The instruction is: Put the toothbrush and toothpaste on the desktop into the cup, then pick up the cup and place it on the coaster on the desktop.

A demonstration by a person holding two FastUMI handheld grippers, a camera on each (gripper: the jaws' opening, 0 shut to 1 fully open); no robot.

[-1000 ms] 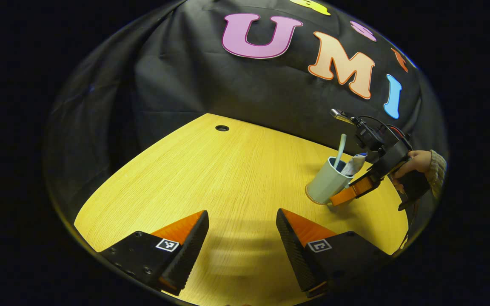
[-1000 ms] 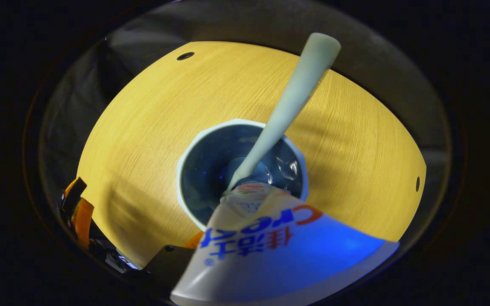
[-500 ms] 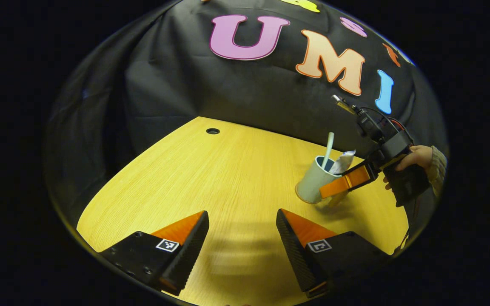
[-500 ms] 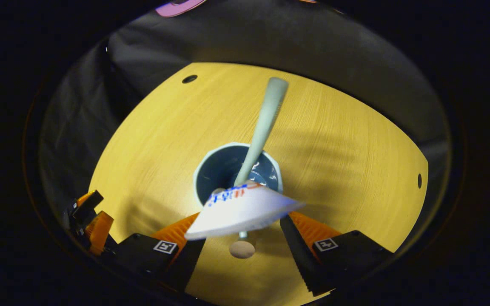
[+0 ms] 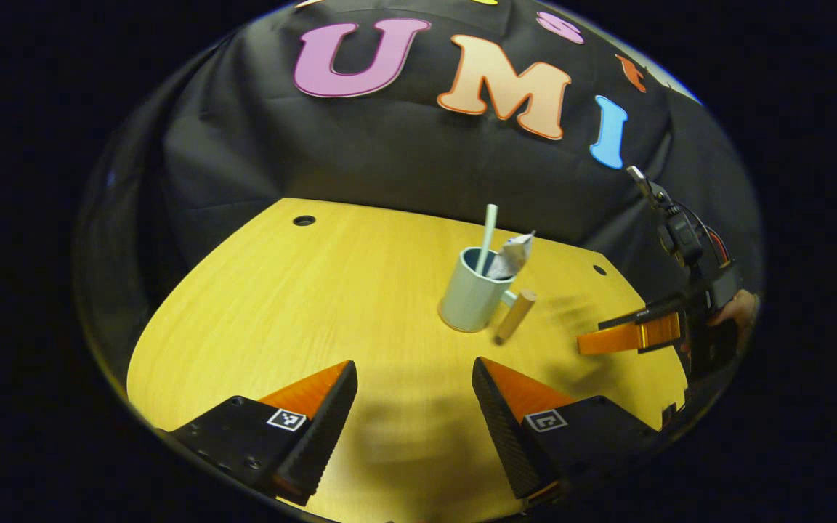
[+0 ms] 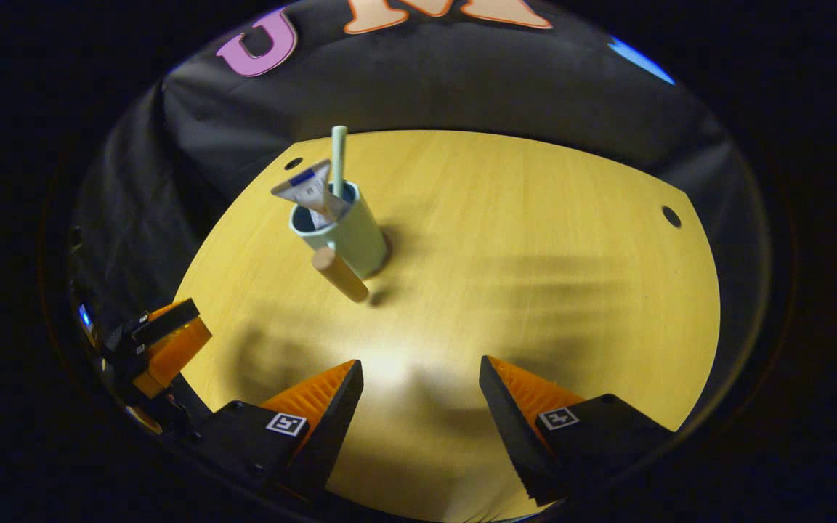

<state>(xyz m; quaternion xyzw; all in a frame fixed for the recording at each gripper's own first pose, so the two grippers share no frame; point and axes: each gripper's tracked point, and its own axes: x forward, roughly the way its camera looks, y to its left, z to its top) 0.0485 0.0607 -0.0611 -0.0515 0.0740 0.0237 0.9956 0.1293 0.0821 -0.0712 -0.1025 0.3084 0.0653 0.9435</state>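
Left gripper and right gripper: both spread wide, holding nothing, touching nothing, above the desk. Cup stands upright on the desk, toothbrush and toothpaste inside. Coaster not discernible.

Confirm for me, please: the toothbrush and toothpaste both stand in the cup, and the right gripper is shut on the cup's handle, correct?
Not quite. The toothbrush and toothpaste do stand in the cup, but the right gripper is open and well clear of the handle, as the right gripper view shows.
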